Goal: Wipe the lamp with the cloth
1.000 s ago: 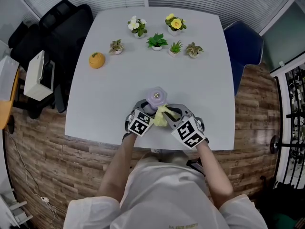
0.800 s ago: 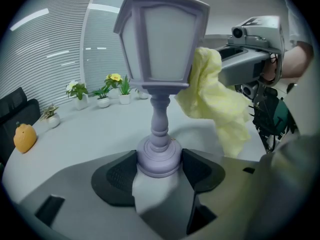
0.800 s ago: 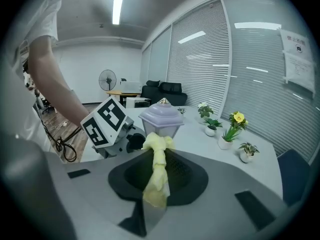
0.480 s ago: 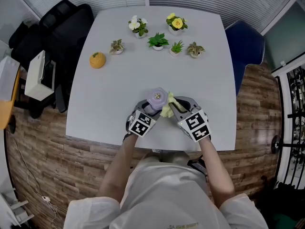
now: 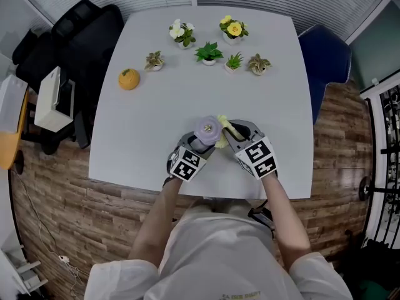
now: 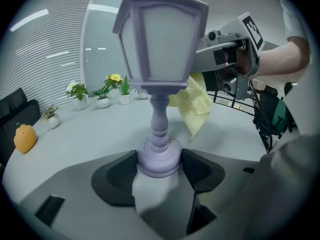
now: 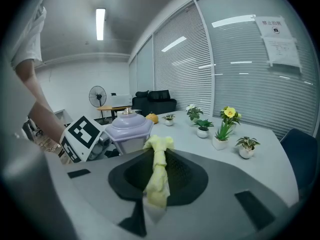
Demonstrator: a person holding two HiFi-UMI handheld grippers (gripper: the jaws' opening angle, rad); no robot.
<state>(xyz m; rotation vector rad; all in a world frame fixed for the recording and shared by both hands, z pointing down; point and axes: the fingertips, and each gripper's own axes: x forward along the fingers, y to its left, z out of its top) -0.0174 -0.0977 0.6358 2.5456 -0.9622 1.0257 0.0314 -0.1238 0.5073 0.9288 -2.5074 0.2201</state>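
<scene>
Left gripper [image 6: 159,173] jaws clamped on the round base of the lamp [image 6: 160,49], pads touching both sides; lamp upright, lavender, lantern-style head on a turned stem. Right gripper [image 6: 202,70] comes in from the upper right, pinching the yellow cloth [image 6: 192,104] against the lower right edge of the lamp head; cloth hangs beside the stem, off the table [image 6: 90,134]. Row of small potted plants [image 6: 102,95] far back left, orange ornament [image 6: 24,138] at left edge

lamp [image 6: 160,59] reads as matt lilac plastic, its panes frosted and smooth. cloth [image 7: 157,176] is soft yellow fabric, crumpled. left gripper [image 6: 159,168] pads [image 6: 117,176] look black, dimpled and rubbery, on a matt grey shell. table [image 5: 187,99] is smooth satin grey, floor [image 5: 56,192] is wood planks.
</scene>
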